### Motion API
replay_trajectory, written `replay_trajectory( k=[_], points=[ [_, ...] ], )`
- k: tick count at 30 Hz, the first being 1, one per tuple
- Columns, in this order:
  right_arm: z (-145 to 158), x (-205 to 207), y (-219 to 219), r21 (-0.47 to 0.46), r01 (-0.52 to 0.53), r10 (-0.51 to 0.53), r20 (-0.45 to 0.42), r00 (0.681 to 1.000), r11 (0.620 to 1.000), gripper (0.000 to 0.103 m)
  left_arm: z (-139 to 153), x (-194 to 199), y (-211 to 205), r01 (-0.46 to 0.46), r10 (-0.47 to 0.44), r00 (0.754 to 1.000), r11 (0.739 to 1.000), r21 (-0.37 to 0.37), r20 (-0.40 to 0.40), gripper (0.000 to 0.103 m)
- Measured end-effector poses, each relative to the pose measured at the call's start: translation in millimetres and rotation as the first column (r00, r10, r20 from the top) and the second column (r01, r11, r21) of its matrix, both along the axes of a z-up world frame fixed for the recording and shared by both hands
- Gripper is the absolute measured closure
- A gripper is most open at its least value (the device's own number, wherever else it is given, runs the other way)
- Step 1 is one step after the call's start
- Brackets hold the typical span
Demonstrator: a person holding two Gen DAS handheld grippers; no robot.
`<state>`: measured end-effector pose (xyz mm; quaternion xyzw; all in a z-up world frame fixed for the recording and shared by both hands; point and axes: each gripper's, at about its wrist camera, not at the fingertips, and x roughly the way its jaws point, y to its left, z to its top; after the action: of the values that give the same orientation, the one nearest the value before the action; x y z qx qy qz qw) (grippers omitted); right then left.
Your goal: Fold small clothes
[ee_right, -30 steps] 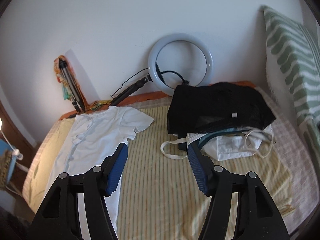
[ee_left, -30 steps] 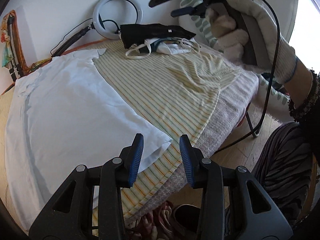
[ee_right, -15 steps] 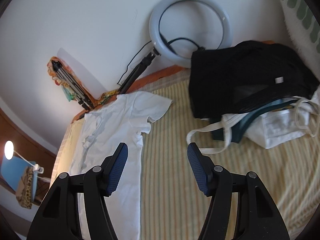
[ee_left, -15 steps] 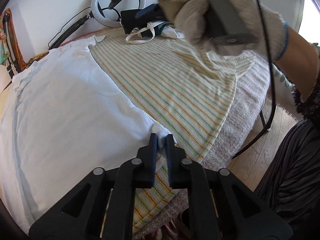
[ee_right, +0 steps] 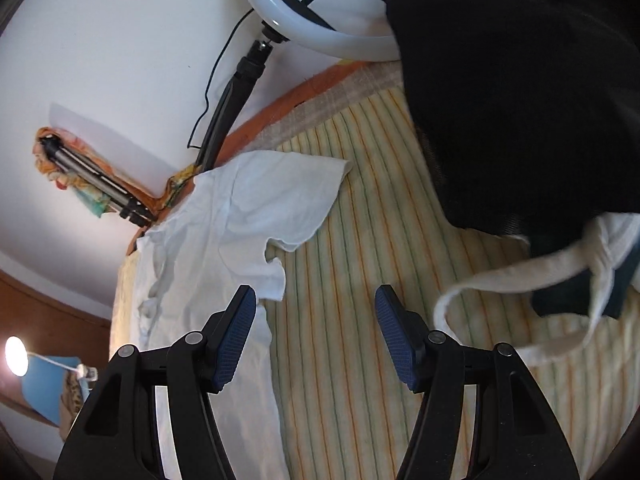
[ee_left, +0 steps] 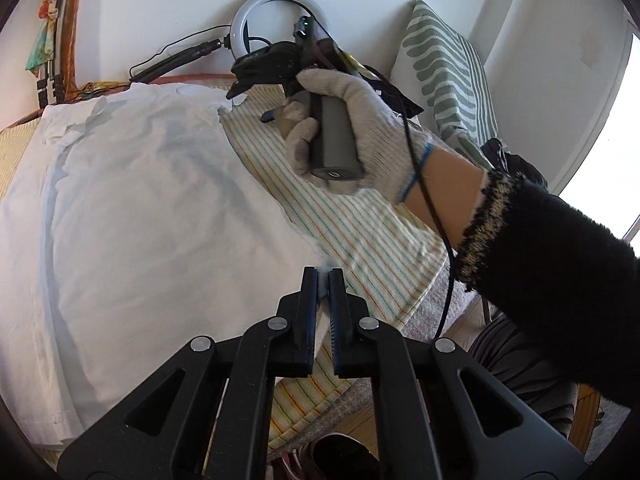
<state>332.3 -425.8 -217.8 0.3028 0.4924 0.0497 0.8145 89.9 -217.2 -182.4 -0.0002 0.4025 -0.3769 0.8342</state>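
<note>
Your left gripper [ee_left: 324, 274] sits at six o'clock in its own view, jaws pinched together on the near hem corner of the white T-shirt [ee_left: 152, 216], a sliver of white cloth showing between the blue pads. That shirt lies spread flat from the clamp out toward ten o'clock, over a yellow striped sheet [ee_left: 360, 232] that runs to three o'clock and drapes over the bed's edge. Past the clamp, at about one o'clock, your right hand [ee_left: 352, 132] in a knitted glove grips the handle of the right gripper [ee_left: 256, 88], which hangs over the shirt's far sleeve; a black sleeve [ee_left: 560, 280] fills four o'clock. In the right wrist view the right gripper [ee_right: 316, 328] at six o'clock stands with its jaws well apart and nothing between them, the left pad over the shirt's edge, the right pad over bare striped sheet [ee_right: 360, 240]. The T-shirt [ee_right: 224, 232] stretches from seven o'clock up to its short sleeve near eleven. At three o'clock a white cloth strap [ee_right: 516, 280] loops across the sheet, and a black garment [ee_right: 520, 92] lies beyond it toward one o'clock. Farthest off, a ring light [ee_right: 320, 32] leans on the wall at twelve, with a folded tripod [ee_right: 96, 176] at nine.
</note>
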Motion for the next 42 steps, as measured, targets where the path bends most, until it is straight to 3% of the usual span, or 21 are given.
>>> replay_trajectory(
  k=[5, 7, 11, 12, 17, 20, 25, 34, 42],
  points=[
    [-2.0, 12.0, 6.4, 0.046, -0.001, 0.001, 0.004, 1.0, 0.999, 0.044, -1.7, -1.5, 1.6, 0.001, -0.001, 1.0, 1.0, -0.01, 0.013, 0.099],
    [-4.5, 17.1, 12.6, 0.053, -0.02, 0.02, -0.01, 1.0, 0.998, 0.053, -2.5, -1.1, 5.4, -0.004, 0.004, 1.0, 1.0, -0.029, -0.003, 0.099],
    [-9.1, 28.1, 29.3, 0.057, -0.056, 0.058, -0.04, 0.998, 0.997, 0.09, -2.6, 1.9, 12.6, -0.025, 0.024, 1.0, 0.999, -0.046, -0.008, 0.099],
    [-8.9, 29.7, 32.9, 0.055, -0.063, 0.065, -0.041, 0.997, 0.997, 0.094, -2.8, 2.4, 15.3, -0.031, 0.031, 0.999, 0.998, -0.053, -0.015, 0.099],
    [14.7, 35.1, 55.0, -0.065, -0.076, 0.076, 0.001, 0.997, 0.995, 0.097, -3.5, 3.8, 38.6, -0.078, 0.072, 0.996, 0.991, -0.11, -0.057, 0.099],
    [35.7, 36.1, 67.6, -0.122, -0.081, 0.086, 0.044, 0.995, 0.989, 0.097, -3.6, 5.1, 59.5, -0.134, 0.119, 0.988, 0.977, -0.163, -0.1, 0.099],
    [58.9, 36.5, 96.0, -0.197, -0.117, 0.138, 0.095, 0.986, 0.973, 0.097, -5.3, -1.8, 92.3, -0.237, 0.218, 0.969, 0.953, -0.19, -0.111, 0.099],
    [59.7, 46.5, 163.7, -0.241, -0.197, 0.226, 0.102, 0.969, 0.95, 0.097, -15.7, -8.3, 136.6, -0.357, 0.332, 0.931, 0.916, -0.182, -0.152, 0.099],
    [37.9, 55.9, 229.7, -0.3, -0.295, 0.327, 0.059, 0.943, 0.907, 0.097, -27.0, -9.1, 166.4, -0.422, 0.401, 0.903, 0.896, -0.141, -0.157, 0.099]
  ],
)
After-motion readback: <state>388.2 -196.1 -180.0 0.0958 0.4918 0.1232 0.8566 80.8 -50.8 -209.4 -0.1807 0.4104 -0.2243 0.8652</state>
